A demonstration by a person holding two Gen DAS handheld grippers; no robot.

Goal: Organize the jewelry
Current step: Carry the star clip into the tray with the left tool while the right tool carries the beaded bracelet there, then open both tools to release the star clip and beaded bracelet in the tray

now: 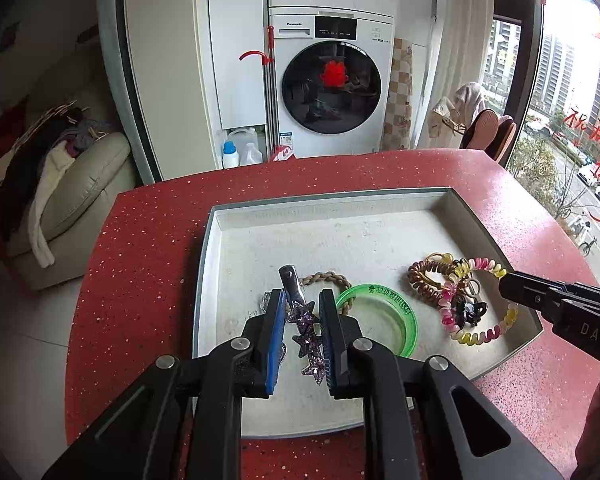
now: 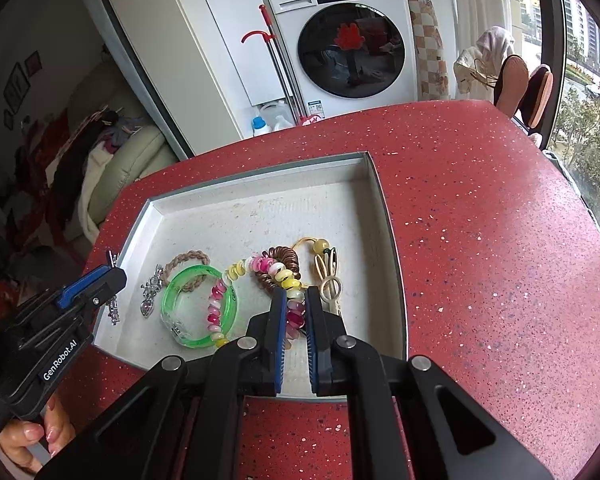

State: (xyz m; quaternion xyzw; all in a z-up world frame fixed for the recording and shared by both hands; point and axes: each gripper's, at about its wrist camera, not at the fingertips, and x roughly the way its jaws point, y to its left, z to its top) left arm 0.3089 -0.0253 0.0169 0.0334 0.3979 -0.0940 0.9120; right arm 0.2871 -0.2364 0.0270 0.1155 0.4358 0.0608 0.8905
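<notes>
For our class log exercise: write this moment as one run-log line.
left gripper: shut on star hair clip | right gripper: shut on coil hair tie | both over tray

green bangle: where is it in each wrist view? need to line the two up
Left wrist: green bangle sits low and right of centre in the tray, just right of the left gripper.
Right wrist: the bangle lies low and left of centre, left of the right gripper.
Shared landmark: the washing machine behind the red counter.
</notes>
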